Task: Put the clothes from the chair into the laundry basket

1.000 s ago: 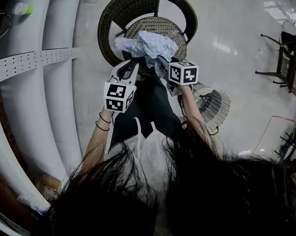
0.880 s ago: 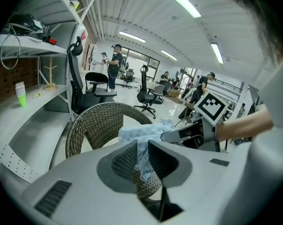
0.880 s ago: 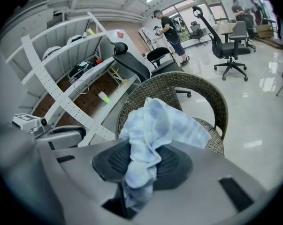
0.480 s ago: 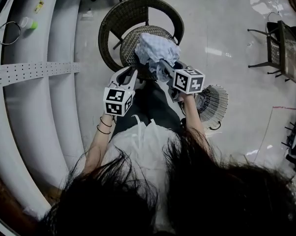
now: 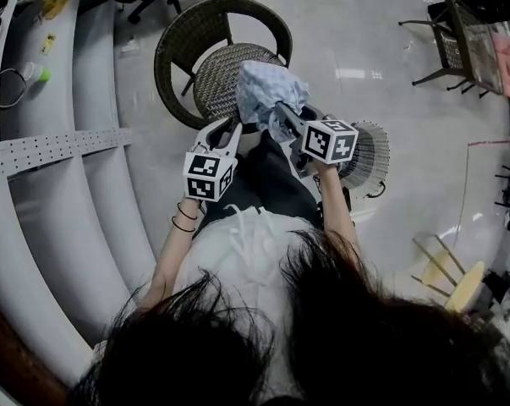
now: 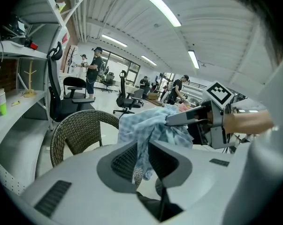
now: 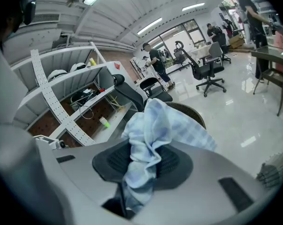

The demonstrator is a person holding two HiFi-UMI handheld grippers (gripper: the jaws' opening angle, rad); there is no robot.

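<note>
Checked cloth (image 5: 267, 91) | between both claws | left claw (image 5: 227, 128), right claw (image 5: 282, 111) clamped on it

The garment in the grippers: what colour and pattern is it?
The garment is a pale blue-and-white check, clearest in the right gripper view.

rough wicker chair (image 5: 214, 91), soft matt cloth (image 5: 267, 96)

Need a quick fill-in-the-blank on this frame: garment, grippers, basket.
1. The checked garment is light ____.
2. It is clamped by ____ grippers: the left gripper and the right gripper.
3. The laundry basket stands on the floor at the person's ____ side.

Missing words: blue; both; right
</note>
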